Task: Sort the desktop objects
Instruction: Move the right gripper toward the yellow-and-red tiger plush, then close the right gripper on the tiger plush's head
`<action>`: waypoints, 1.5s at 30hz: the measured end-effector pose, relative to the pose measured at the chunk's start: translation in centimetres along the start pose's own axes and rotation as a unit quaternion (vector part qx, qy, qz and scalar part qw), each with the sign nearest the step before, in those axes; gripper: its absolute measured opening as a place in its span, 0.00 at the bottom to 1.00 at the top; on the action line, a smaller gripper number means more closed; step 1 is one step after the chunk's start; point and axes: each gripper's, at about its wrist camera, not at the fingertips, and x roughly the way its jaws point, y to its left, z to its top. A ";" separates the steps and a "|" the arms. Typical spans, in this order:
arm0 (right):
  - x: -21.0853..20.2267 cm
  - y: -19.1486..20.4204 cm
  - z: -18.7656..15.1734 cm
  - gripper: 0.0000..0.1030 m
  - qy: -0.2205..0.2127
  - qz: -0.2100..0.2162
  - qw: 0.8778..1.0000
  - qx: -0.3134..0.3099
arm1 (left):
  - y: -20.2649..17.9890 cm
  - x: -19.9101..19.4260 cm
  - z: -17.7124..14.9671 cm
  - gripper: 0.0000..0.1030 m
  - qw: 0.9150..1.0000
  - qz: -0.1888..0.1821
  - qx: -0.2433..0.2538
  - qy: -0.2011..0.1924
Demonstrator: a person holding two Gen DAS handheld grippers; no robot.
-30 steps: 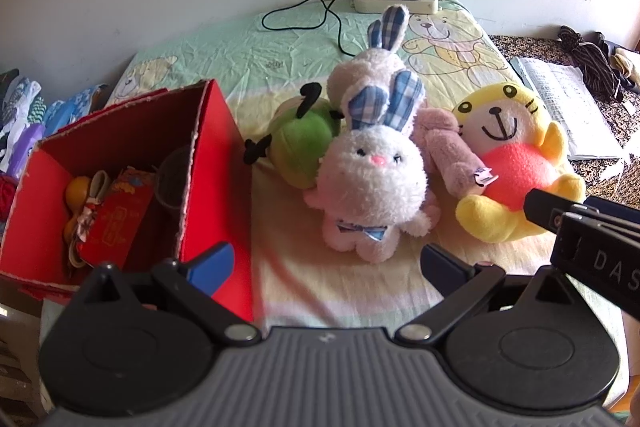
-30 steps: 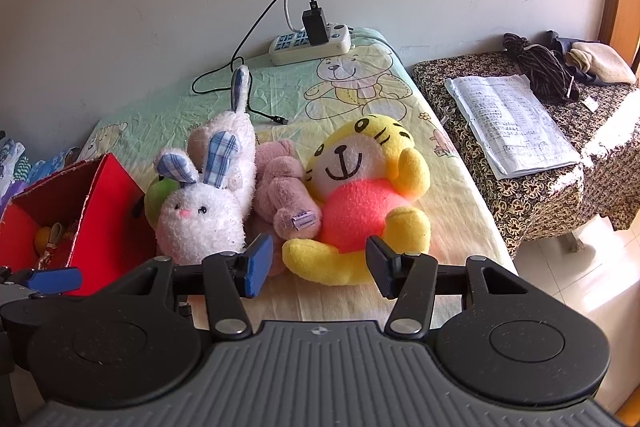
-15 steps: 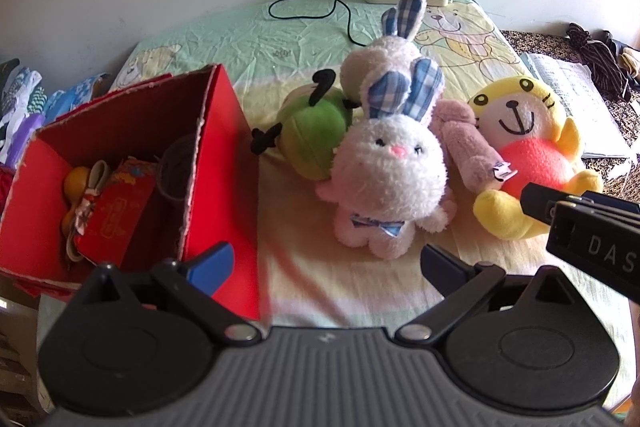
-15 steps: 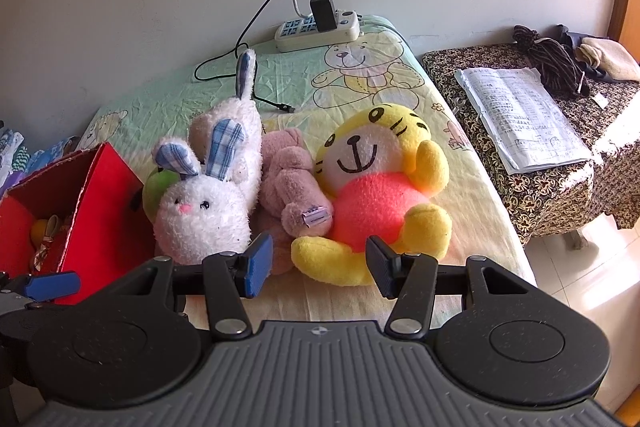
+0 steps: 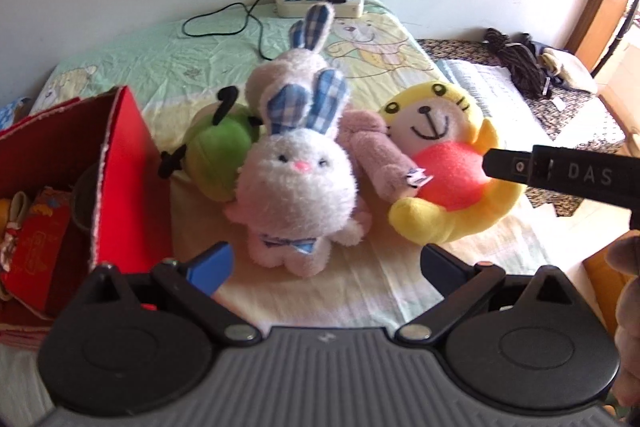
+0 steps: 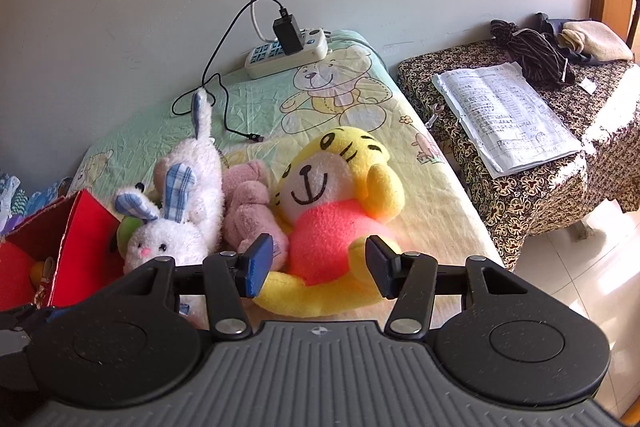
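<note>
Left gripper (image 5: 324, 265) jaws wide apart, empty, hovering just short of the white bunny plush (image 5: 298, 183), which sits facing the camera on the cartoon-print sheet (image 5: 160, 67). Second bunny plush (image 5: 294, 67) lies behind it. Green plush (image 5: 218, 155) is touching the bunny's left side, pink plush (image 5: 378, 157) on its right, yellow tiger plush (image 5: 444, 163) beyond that. Red box (image 5: 128, 163) at left holds a red packet (image 5: 38, 247) and small items. Right gripper's black finger (image 5: 560, 173) pokes in over the tiger's belly. Power strip (image 5: 316, 1) by the wall.

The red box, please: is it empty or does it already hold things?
Not empty: the red box holds a red packet and more.
</note>
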 end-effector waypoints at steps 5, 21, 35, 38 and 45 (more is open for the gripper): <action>1.3 -3.5 2.4 0.53 -0.015 0.003 0.999 0.029 | -2.6 0.3 1.7 0.99 0.997 -0.075 0.014 -0.019; 10.8 -9.8 4.5 0.59 0.116 0.182 0.968 0.127 | -7.6 9.6 6.4 0.99 0.987 -0.146 0.032 0.050; 12.4 -10.2 4.5 0.38 0.144 0.233 0.952 0.136 | -8.0 13.1 7.1 0.95 0.985 -0.144 0.031 0.091; 11.7 -10.4 4.4 0.35 0.138 0.236 0.951 0.143 | -8.2 13.0 7.2 0.90 0.985 -0.144 0.041 0.087; 9.1 -11.2 3.6 0.33 0.116 0.226 0.954 0.158 | -8.5 11.9 6.9 0.76 0.981 -0.165 0.052 0.085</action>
